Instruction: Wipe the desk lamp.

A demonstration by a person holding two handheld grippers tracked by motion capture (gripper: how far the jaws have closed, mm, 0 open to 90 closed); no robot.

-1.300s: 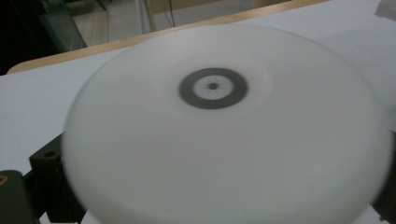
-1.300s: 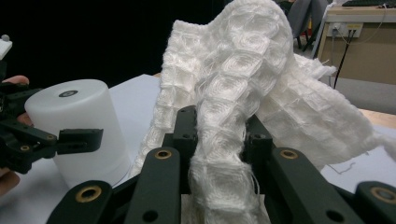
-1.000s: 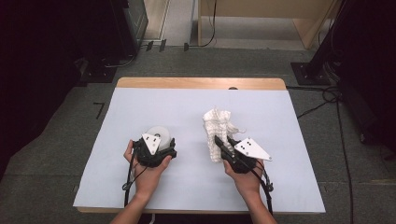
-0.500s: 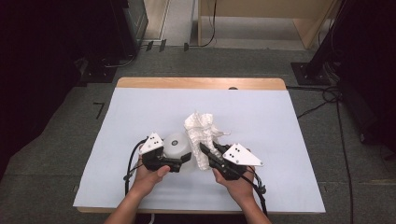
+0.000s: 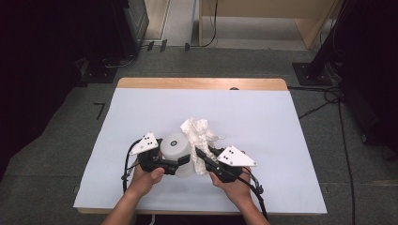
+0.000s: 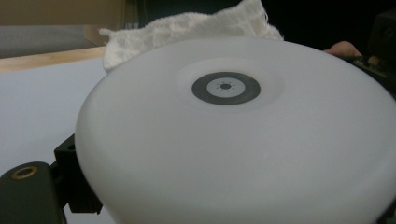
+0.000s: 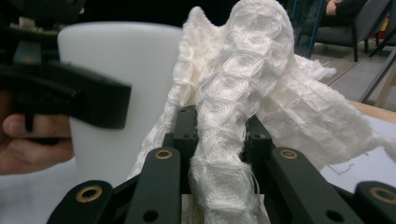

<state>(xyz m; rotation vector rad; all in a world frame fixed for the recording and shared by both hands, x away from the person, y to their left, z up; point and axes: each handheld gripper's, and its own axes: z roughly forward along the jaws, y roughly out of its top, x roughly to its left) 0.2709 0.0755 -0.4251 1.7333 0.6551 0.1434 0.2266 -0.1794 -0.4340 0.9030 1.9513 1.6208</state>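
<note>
Wiping a frosted white cup [image 5: 174, 146] with a waffle-weave cloth [image 5: 201, 132], by the look of it; cup held above the worktop [image 5: 202, 83] near its front edge, a little left of centre, clamped across its wall by the fingers of the left gripper [image 5: 180, 165], spread wide round it; grey-ringed base turned toward that gripper's camera; cloth bunched upright in the right gripper [image 5: 201, 157], fingers pinched almost together on a thick fold, loose ends standing above them and touching the cup's right side. For a clean wipe: press the free bulk of the cloth, not the hard fingers, against the cup wall; sweep round the curve in short strokes while turning the cup slowly with the left wrist; grip firmly but no tighter, since smooth plastic looks prone to slip or pop out under a sideways push; push toward the left fingers rather than across them; mind the black finger lying along the cup's side, close to the cloth, and steer round it to avoid snagging the weave. Room for moving: plenty of bare white sheet [image 5: 291, 140] on the far side and to left and right; front edge of the worktop close below both grippers, so better to work forward and upward than back; wooden far edge well apart; trailing cables [image 5: 257, 193] worth watching when the wrists roll.
</note>
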